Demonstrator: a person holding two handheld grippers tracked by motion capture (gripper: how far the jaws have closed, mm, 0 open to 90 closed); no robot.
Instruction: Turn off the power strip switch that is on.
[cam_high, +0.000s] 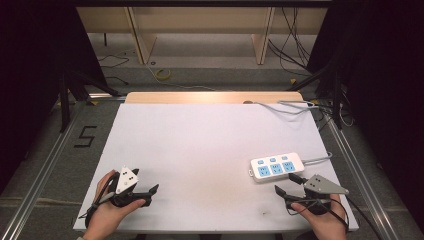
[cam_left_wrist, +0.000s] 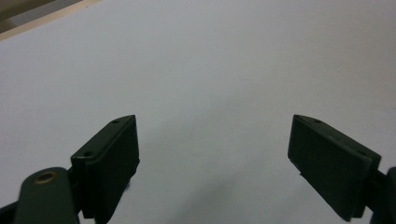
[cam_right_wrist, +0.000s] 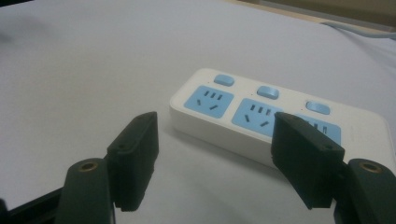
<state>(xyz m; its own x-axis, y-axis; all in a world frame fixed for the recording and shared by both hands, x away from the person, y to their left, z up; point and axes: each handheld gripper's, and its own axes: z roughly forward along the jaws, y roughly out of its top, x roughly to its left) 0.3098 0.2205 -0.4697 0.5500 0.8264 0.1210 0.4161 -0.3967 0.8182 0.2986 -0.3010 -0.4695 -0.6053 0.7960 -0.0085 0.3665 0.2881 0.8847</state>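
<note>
Left tool (cam_left_wrist: 215, 154) agape, empty | right tool (cam_right_wrist: 215, 149) agape, seemingly just short of power strip (cam_right_wrist: 275, 114)

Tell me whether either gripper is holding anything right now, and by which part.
Nothing is held. The left gripper and right gripper both have open jaws with nothing between them; the power strip lies free on the table.

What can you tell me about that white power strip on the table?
The power strip is a white plastic block with three blue sockets and a blue button above each. It lies flat on the white table, toward the right near side, nothing plugged in. Its grey cord leaves the right end. The right gripper sits open just before it, not touching.
</note>
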